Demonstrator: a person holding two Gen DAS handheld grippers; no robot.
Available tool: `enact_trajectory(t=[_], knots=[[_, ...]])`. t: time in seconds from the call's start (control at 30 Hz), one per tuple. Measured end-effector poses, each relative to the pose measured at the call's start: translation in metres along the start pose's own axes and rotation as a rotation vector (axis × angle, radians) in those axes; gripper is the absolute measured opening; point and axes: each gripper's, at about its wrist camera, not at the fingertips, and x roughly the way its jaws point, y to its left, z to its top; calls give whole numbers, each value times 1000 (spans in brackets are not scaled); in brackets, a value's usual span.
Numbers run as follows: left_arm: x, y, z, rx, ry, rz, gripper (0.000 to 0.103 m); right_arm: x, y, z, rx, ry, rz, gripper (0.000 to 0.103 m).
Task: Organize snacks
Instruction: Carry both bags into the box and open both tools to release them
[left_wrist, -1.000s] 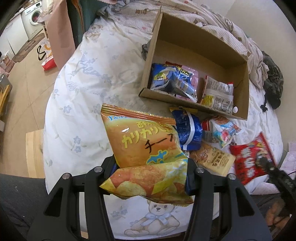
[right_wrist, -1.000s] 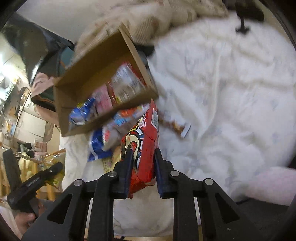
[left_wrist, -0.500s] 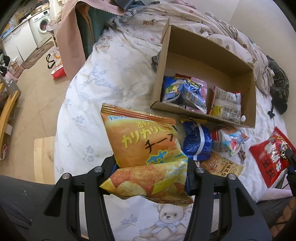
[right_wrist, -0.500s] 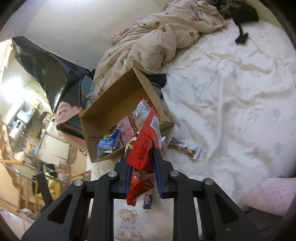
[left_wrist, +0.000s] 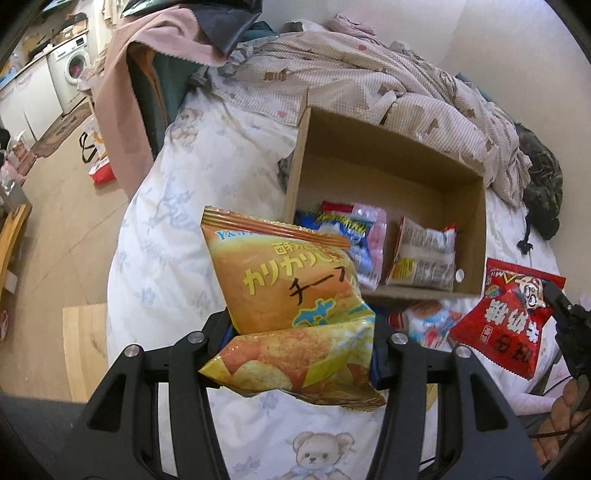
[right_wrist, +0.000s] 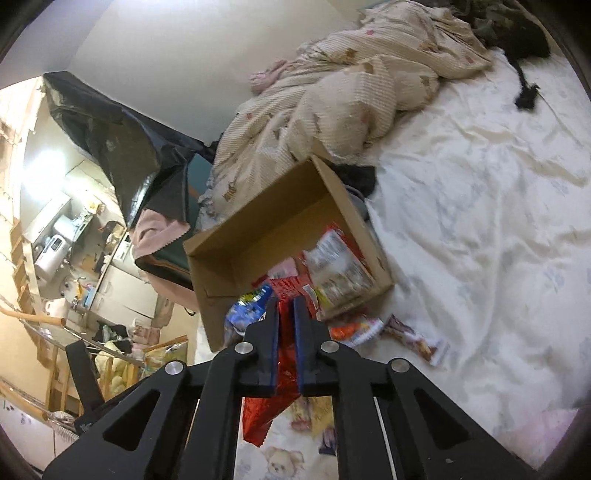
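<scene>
My left gripper (left_wrist: 299, 332) is shut on an orange chip bag (left_wrist: 284, 291) and holds it above the bed, near the front-left corner of the cardboard box (left_wrist: 469, 173). The box holds a blue packet (left_wrist: 343, 225), a pink packet (left_wrist: 373, 229) and a silver packet (left_wrist: 424, 254). My right gripper (right_wrist: 286, 325) is shut on a red snack bag (right_wrist: 284, 373), also seen in the left wrist view (left_wrist: 506, 321), just in front of the box (right_wrist: 258, 218). Loose snacks (right_wrist: 354, 328) lie by the box's front wall.
A rumpled beige quilt (left_wrist: 369, 81) lies behind the box. A wrapped bar (right_wrist: 417, 338) lies on the white bear-print sheet (right_wrist: 498, 221). Dark clothing (left_wrist: 543, 192) sits at the far right. The bed's left edge drops to a wooden floor (left_wrist: 55, 221).
Both grippers have risen and come closer to the box with their bags. The red bag has been lifted off the bed and now hangs at the box's front wall.
</scene>
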Motion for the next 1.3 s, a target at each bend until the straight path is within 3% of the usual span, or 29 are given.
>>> enact_trajectory(t=[0.27, 0.43, 0.63, 0.77, 0.87, 1.0, 1.1, 1.2, 1.27, 1.3], knots=[[13, -25, 48, 66, -21, -29, 50, 42, 29, 38, -76, 8, 39, 7], [39, -44, 73, 120, -16, -26, 50, 96, 35, 48, -133, 88, 16, 7], [78, -61, 91, 186, -13, -19, 50, 159, 26, 42, -168, 251, 54, 7], [93, -63, 92, 202, -25, -5, 50, 180, 25, 38, -205, 294, 46, 7], [103, -64, 94, 200, -7, -41, 50, 193, 16, 33, -192, 343, 2, 7], [112, -64, 92, 186, 23, -54, 51, 193, 12, 36, -219, 346, -92, 17], [116, -64, 92, 174, 50, -75, 52, 182, 15, 45, -256, 323, -150, 17], [116, -65, 92, 170, 61, -90, 59, 161, 27, 54, -309, 261, -191, 24], [114, -65, 93, 157, 59, -85, 73, 153, 27, 57, -293, 249, -194, 33], [113, -65, 93, 152, 56, -87, 75, 150, 26, 59, -267, 248, -179, 38]])
